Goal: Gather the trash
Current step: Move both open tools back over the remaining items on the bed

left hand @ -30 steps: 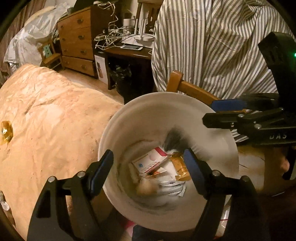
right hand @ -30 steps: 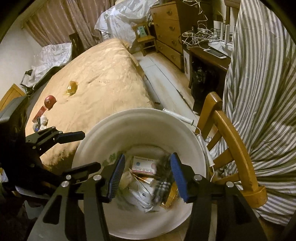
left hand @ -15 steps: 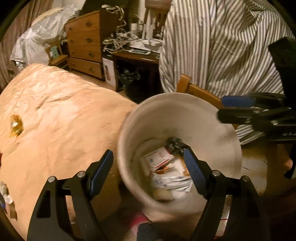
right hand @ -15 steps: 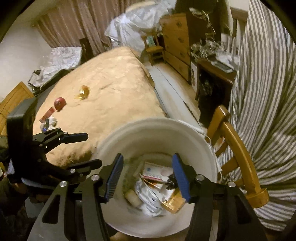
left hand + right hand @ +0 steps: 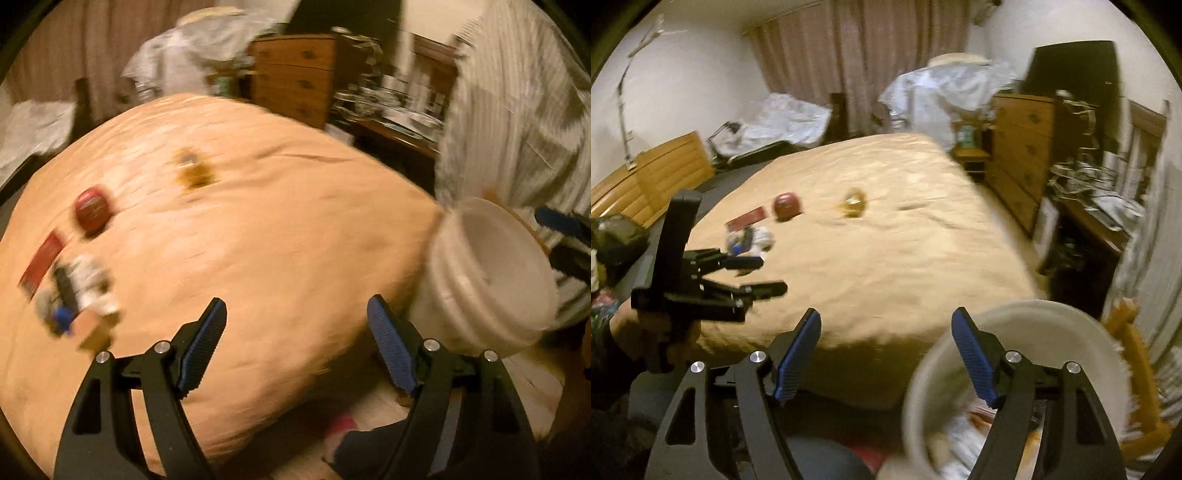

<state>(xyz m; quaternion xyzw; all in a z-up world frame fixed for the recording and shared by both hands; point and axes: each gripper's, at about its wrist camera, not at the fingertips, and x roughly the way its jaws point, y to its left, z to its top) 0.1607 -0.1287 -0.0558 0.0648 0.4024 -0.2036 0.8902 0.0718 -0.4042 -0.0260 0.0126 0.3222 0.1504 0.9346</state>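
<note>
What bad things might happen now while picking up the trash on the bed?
The white bin stands off the bed's corner, so a carried piece might drop on the floor. The small clump of trash may scatter if grabbed at once. The round red piece might roll away when nudged.

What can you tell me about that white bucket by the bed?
The white bucket is a round, plastic-looking pail with ridged bands under its rim, seen in the left view. It stands open, with no lid, at the corner of the tan-covered bed, beside a wooden chair. Paper scraps and wrappers lie inside. Neither tool grips it. The images are blurred.
</note>
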